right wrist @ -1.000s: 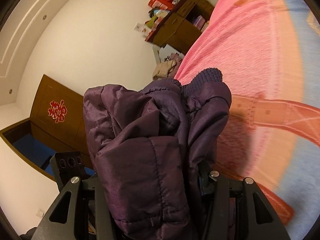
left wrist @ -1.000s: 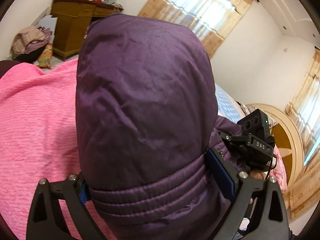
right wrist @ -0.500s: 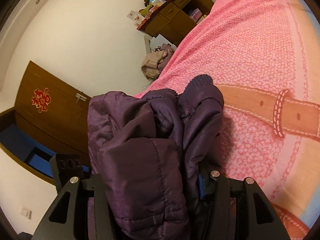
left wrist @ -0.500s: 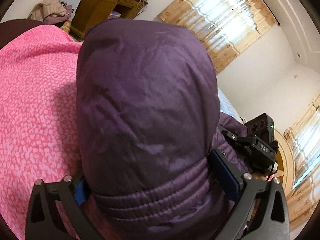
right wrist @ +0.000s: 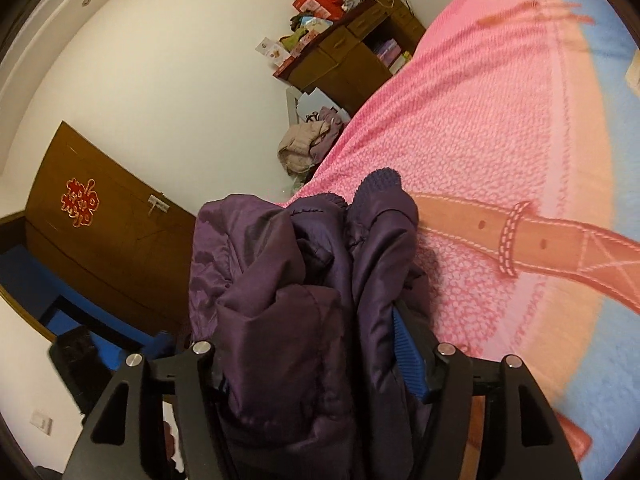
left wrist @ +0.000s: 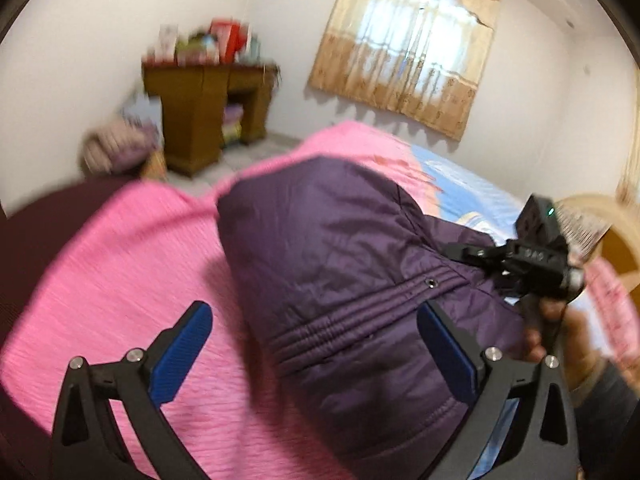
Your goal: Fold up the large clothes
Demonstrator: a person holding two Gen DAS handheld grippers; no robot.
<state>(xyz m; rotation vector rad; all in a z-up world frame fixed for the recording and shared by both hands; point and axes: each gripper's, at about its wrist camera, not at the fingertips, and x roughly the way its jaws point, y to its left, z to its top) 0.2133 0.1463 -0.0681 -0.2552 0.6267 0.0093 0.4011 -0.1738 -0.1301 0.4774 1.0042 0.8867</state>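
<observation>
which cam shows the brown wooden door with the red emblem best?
Right wrist view: the brown wooden door with the red paper emblem shows at left, behind the bunched purple padded jacket. The left wrist view doesn't show it.

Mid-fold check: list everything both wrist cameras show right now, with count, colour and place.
Padded jacket: one, dark purple, bunched on the bed.
Bed cover: one, pink with a tan belt pattern and blue edge, under the jacket.
Wooden desk: one, brown, by the far wall, cluttered on top.
Clothes pile: one, beige and mauve, beside the desk.
Curtain: one, tan, over the window.
Door: one, brown with a red emblem.
Left gripper: black with blue pads, jaws open, off the jacket.
Right gripper: jaws opening, jacket between them.
Hand: one, holding the right gripper.
</observation>
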